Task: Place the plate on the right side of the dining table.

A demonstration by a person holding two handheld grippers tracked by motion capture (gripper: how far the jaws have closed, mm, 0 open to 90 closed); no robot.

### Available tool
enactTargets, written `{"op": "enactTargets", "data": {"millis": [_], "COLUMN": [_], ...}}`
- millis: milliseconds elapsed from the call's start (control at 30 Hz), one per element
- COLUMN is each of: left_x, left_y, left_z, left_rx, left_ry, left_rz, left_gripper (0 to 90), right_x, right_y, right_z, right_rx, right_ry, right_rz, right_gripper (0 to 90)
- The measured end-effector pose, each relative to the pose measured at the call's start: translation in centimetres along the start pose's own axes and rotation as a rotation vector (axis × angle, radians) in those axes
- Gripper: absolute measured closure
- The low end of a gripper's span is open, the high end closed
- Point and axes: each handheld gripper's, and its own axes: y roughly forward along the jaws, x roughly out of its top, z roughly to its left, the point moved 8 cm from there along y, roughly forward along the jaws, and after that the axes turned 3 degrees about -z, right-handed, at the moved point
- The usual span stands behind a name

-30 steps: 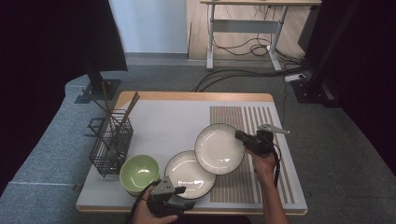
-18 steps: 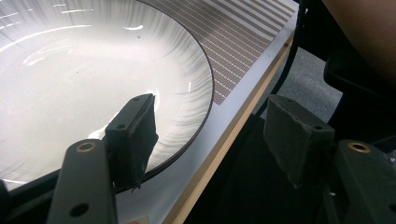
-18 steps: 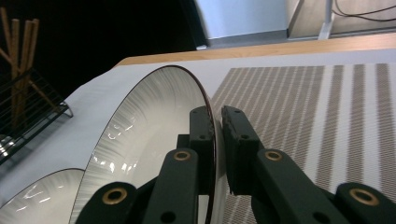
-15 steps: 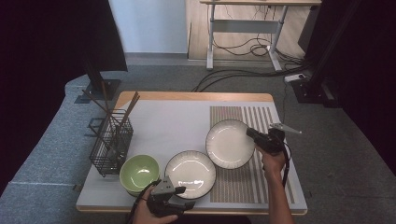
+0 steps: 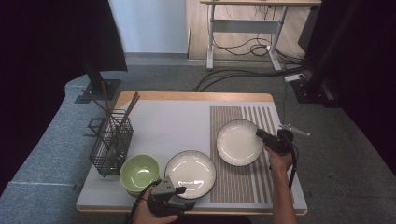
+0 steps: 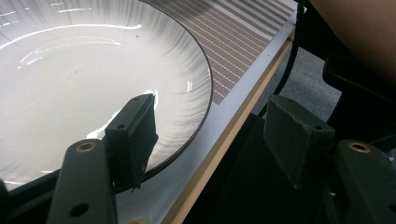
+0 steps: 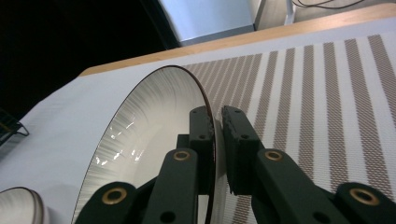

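Observation:
A white plate with a dark rim [image 5: 238, 142] hangs tilted just above the striped mat [image 5: 243, 186] at the right of the table. My right gripper [image 5: 260, 134] is shut on its right rim. The right gripper view has both jaws of that gripper [image 7: 218, 126] pressed on either side of the plate's [image 7: 149, 126] edge. A second white plate [image 5: 190, 173] lies flat near the front edge. My left gripper [image 5: 173, 196] rests there, open. In the left gripper view, this gripper [image 6: 215, 123] has one jaw above that plate's [image 6: 70, 93] rim and the other beyond the table edge.
A green bowl [image 5: 138, 172] stands at the front left beside the flat plate. A black wire basket [image 5: 111, 144] holding chopsticks stands at the left edge. The white tabletop [image 5: 173, 121] between basket and mat is bare.
My right gripper has carried the tilted plate to the right and slightly lower, over the striped mat. The left gripper and the flat plate have stayed put.

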Motion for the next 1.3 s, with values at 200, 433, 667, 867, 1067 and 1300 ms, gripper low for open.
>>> {"op": "enactTargets", "data": {"millis": [200, 433, 667, 867, 1067, 1300], "left_x": [0.0, 0.0, -0.1, -0.2, -0.2, -0.2], "left_y": [0.0, 0.0, 0.1, 0.2, 0.2, 0.2], "left_z": [0.0, 0.0, 0.0, 0.0, 0.0, -0.1], "left_rx": [0.000, 0.000, -0.002, -0.001, -0.002, -0.002], "left_ry": [-0.001, -0.002, 0.001, 0.001, 0.001, 0.002], "left_rz": [0.000, 0.000, 0.004, 0.008, 0.008, 0.009], "left_gripper": [34.5, 34.4, 34.4, 34.4, 34.5, 34.4], "right_x": [-0.6, -1.2, -1.6, -2.2, -2.8, -3.4], "right_y": [0.3, 0.4, 0.6, 0.7, 0.9, 1.1], "right_z": [-1.3, -2.3, -2.8, -3.5, -4.2, -4.8], "right_rx": [-0.027, -0.041, -0.072, -0.100, -0.122, -0.133], "right_ry": [0.023, 0.045, 0.026, 0.025, 0.020, 0.023], "right_rz": [0.014, 0.023, 0.039, 0.062, 0.091, 0.118], "right_gripper": [83.4, 83.6, 84.2, 84.5, 84.0, 83.0]}}
